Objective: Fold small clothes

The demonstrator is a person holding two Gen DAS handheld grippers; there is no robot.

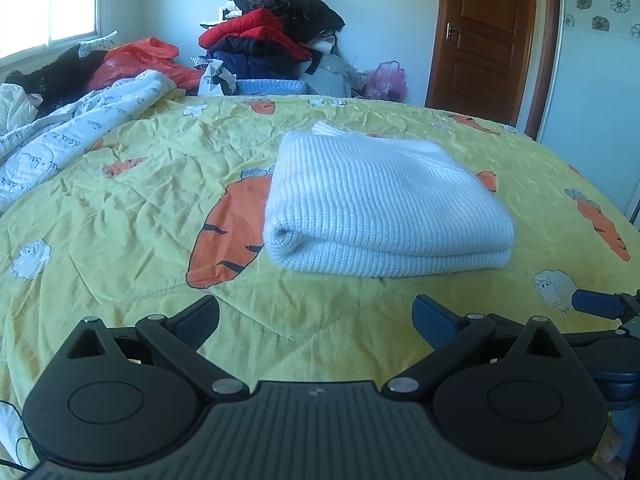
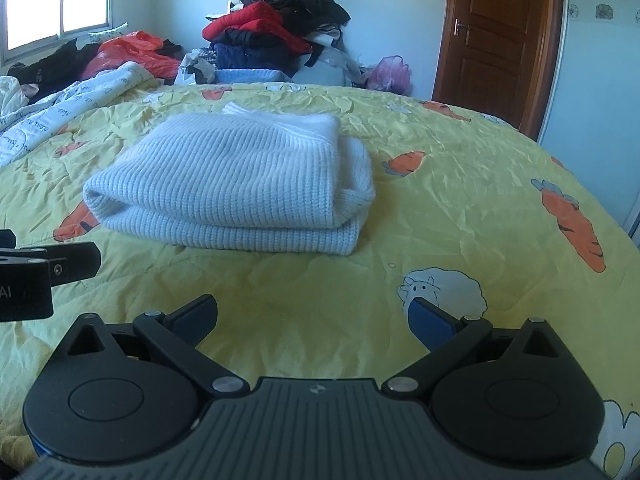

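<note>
A pale blue ribbed knit garment (image 1: 384, 208) lies folded into a thick rectangle on the yellow carrot-print bedspread (image 1: 132, 216). In the right wrist view the same folded garment (image 2: 236, 184) sits ahead and to the left. My left gripper (image 1: 316, 320) is open, a short way in front of the garment's near fold, holding nothing. My right gripper (image 2: 314, 318) is also open and empty, nearer than the garment and off its right end. One finger of the right gripper (image 1: 600, 304) shows at the left view's right edge. The left gripper's finger (image 2: 64, 264) shows at the right view's left edge.
A tall pile of dark, red and navy clothes (image 1: 272, 36) stands at the far edge of the bed. A white printed quilt (image 1: 72, 128) and a red plastic bag (image 1: 140, 60) lie far left. A brown door (image 1: 488, 36) is at the back right.
</note>
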